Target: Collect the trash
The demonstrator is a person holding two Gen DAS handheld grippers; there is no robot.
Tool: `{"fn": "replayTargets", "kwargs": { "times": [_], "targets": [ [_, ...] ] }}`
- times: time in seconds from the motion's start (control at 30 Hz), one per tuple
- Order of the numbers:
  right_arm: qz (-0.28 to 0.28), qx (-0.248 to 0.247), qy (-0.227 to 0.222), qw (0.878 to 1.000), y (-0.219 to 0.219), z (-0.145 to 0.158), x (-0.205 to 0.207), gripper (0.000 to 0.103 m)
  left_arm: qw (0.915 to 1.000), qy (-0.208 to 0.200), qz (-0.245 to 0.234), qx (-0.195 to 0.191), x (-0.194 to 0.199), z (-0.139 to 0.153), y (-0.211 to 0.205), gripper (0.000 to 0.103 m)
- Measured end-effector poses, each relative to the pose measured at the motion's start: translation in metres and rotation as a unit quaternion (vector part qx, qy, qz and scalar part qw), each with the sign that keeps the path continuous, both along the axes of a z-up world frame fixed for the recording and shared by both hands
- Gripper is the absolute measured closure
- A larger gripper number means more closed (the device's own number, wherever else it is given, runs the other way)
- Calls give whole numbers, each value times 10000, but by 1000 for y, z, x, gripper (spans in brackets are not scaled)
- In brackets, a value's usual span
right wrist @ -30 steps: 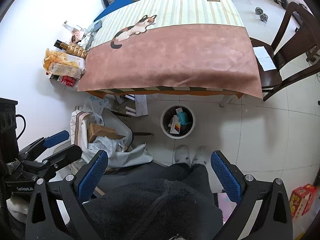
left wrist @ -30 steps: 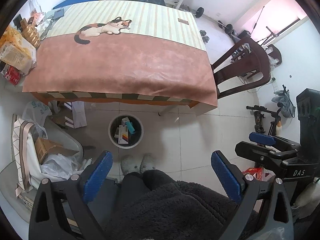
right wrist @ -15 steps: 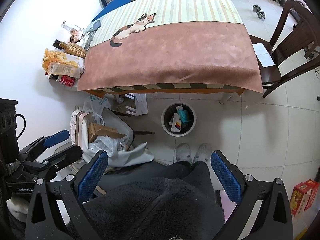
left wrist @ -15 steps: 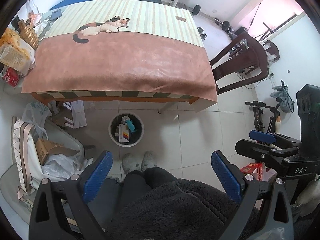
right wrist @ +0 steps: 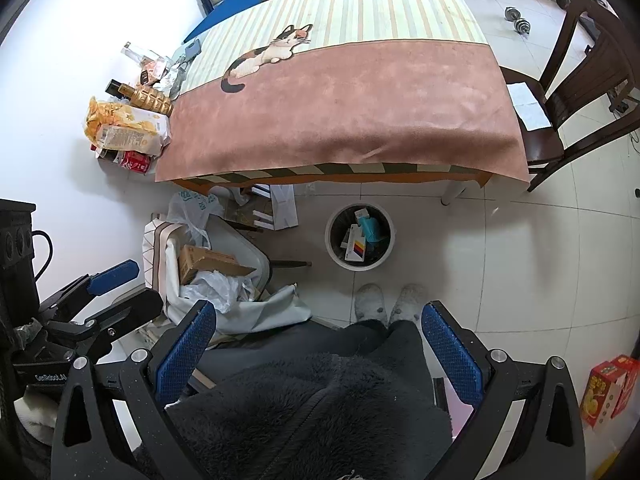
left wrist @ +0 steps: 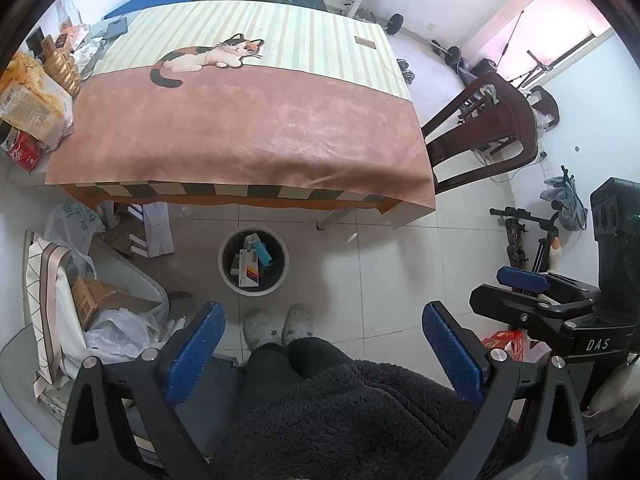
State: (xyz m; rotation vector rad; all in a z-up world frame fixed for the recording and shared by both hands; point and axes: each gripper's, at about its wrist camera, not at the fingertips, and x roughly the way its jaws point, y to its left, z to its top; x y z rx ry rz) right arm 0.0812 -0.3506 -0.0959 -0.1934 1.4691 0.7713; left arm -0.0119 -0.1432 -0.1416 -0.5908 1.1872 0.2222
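A round white trash bin [left wrist: 253, 261] stands on the tiled floor in front of the table; it also shows in the right wrist view [right wrist: 360, 237]. It holds small boxes and a teal item. My left gripper [left wrist: 322, 336] is open and empty, held high above the person's lap. My right gripper [right wrist: 318, 334] is open and empty at the same height. Each gripper shows at the edge of the other's view. The table [left wrist: 248, 128], under a pink and striped cloth with a cat picture, has nothing on the cloth.
Snack bags, a bottle and a red can [right wrist: 128, 128] lie at the table's left edge. A grey chair with a cardboard box and plastic bags [right wrist: 216, 268] stands left. A dark wooden chair [right wrist: 576, 92] stands right. A red box [right wrist: 610, 390] lies on the floor.
Both grippers have drifted slightly, so the table and bin shift a little in view. Both jaws stay open and empty.
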Motion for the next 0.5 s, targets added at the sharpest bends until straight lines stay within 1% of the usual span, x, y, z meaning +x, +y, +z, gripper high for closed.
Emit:
{"fn": "replayTargets", "kwargs": {
  "times": [0.5],
  "targets": [
    [-4,-1,11,10000,5,0,-6,0,10000,8,46,-22,-4,-1,6,2]
  ]
}}
